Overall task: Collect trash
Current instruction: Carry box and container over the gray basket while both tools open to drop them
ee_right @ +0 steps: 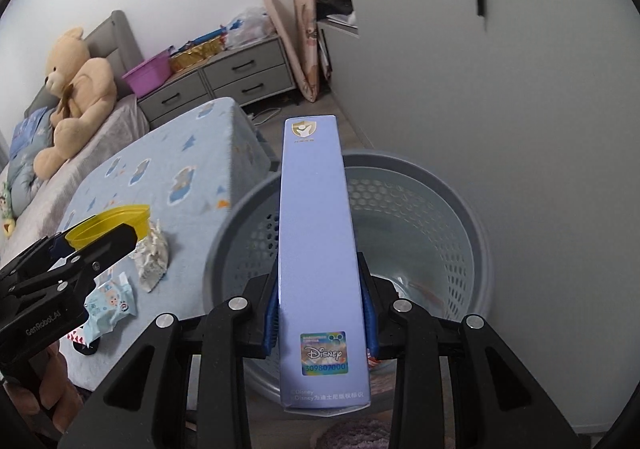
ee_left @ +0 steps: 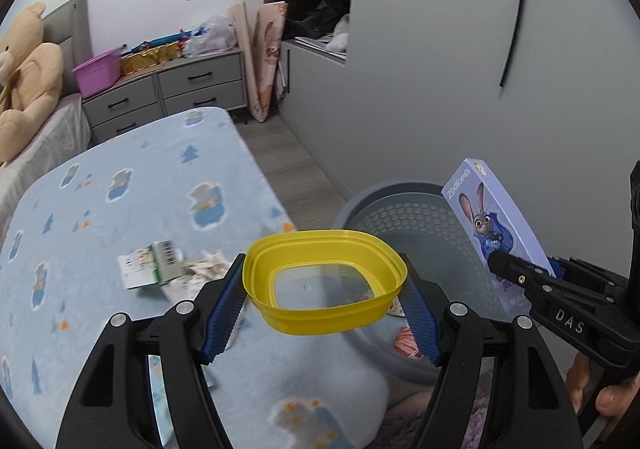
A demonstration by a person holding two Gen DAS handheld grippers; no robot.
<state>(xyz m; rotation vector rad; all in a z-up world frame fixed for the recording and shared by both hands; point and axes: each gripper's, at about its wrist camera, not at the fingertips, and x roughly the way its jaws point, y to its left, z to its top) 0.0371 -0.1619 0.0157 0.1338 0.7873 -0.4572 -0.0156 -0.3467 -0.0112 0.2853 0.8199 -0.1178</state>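
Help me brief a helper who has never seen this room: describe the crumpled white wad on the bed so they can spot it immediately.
Start at the bed with the light blue cartoon blanket, and go to its edge nearest the grey perforated basket. The crumpled white wad lies there, just past the yellow container. Unlike the flat blue printed packet nearby, it is rumpled, pale and unprinted.

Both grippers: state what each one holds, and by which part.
Left gripper holds the yellow plastic tub by its two opposite side walls. Right gripper holds the purple Disney box by its broad faces, near its lower end.
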